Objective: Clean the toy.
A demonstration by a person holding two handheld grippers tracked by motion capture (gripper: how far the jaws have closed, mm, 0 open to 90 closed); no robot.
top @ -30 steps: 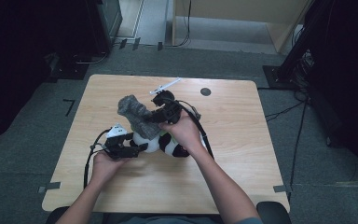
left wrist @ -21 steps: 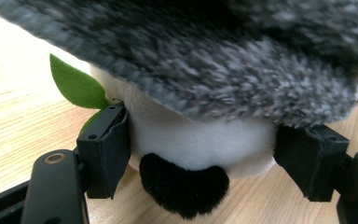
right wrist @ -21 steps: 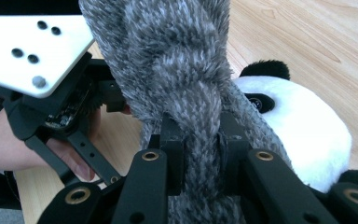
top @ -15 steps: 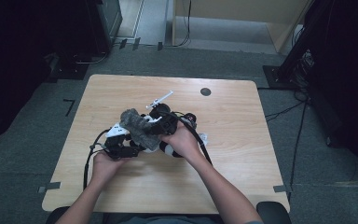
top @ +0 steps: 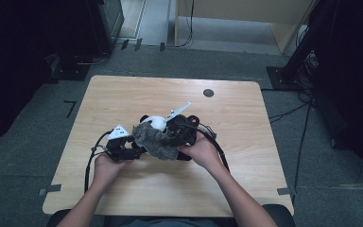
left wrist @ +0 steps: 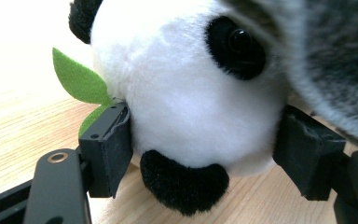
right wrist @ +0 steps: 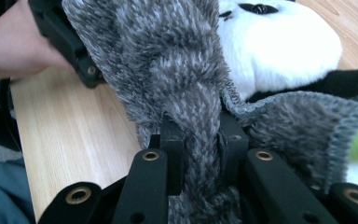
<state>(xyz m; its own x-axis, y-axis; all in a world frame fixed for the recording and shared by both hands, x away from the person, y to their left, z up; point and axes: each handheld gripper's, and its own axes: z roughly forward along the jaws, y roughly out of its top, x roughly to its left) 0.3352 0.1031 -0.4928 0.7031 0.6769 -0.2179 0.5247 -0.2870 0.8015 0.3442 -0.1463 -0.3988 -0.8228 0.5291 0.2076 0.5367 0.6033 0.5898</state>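
The right hand-held gripper (right wrist: 199, 140) was clamped on a fold of the grey fuzzy cloth (right wrist: 168, 60), its two black jaws pinching the pile tight between them. The left hand-held gripper (left wrist: 205, 154) was clamped on the head of the panda plush (left wrist: 186, 93), one jaw at each side of the white face, pads pressed into the fur. A green felt leaf (left wrist: 77, 81) stuck out beside the jaw at the left of that view.

In the high view the two met just left of the surface's middle — the left hand-held gripper (top: 123, 146) and the right hand-held gripper (top: 182, 135) on either side of the cloth (top: 153, 142), which draped over most of the panda (top: 153, 122). Only a white patch and a black ear showed there; the body was hidden under the cloth and the person's right hand (top: 203, 153). The left gripper view cut off the top of the head, and the cloth blurred into its upper right corner. In the right gripper view the cloth hid the jaw tips, and something yellow-green at the right edge was too cropped to make out.

The wooden surface (top: 246, 179) was pale, with rounded corners and a dark round spot (top: 208, 92) near its far edge. It stood on grey carpet (top: 23, 142) — tape marks beside it, black cables (top: 293, 113) at the right, dark equipment around the edges of the room.
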